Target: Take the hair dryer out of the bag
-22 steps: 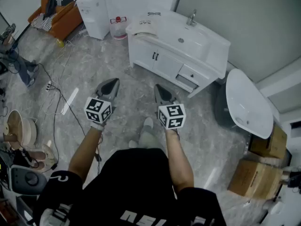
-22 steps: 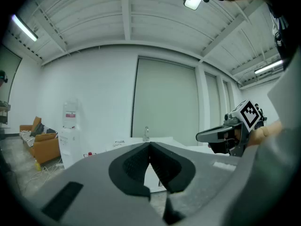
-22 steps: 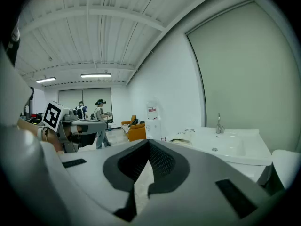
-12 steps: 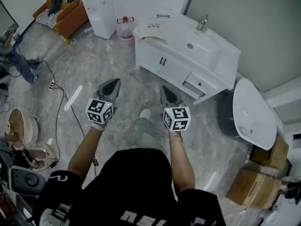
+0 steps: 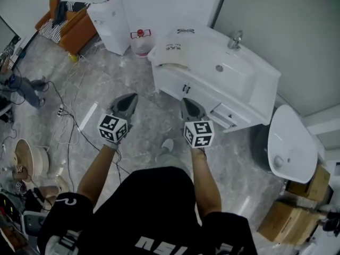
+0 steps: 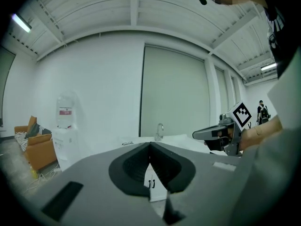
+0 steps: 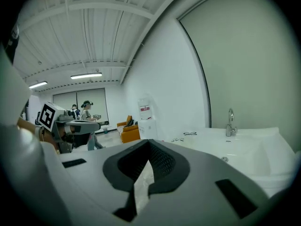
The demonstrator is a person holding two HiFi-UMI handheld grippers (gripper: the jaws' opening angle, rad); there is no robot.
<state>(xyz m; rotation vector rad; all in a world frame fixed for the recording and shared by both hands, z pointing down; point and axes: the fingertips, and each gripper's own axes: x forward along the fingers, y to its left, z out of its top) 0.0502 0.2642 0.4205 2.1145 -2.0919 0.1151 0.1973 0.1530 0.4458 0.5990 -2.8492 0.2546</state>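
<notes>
A cream bag (image 5: 171,54) with dark print lies on the left end of the white vanity top (image 5: 249,84), ahead of me. No hair dryer shows in any view. My left gripper (image 5: 129,98) is held level over the floor, short of the vanity, its jaws shut and empty. My right gripper (image 5: 188,102) is beside it at the same height, just short of the cabinet front, also shut with nothing in it. In the left gripper view the shut left gripper (image 6: 150,147) points at the cabinet doors. In the right gripper view the shut right gripper (image 7: 149,144) faces the basin and faucet (image 7: 230,121).
A water dispenser (image 5: 104,16) and a jug (image 5: 140,41) stand left of the vanity, an orange sofa (image 5: 68,24) beyond. Cables (image 5: 69,116) trail over the marble floor at left. A white tub (image 5: 289,145) and cardboard boxes (image 5: 295,217) are at right. Other people stand far off.
The vanity and the bag have come nearer in the head view as I step toward them. Both grippers stay shut and side by side in front of me.
</notes>
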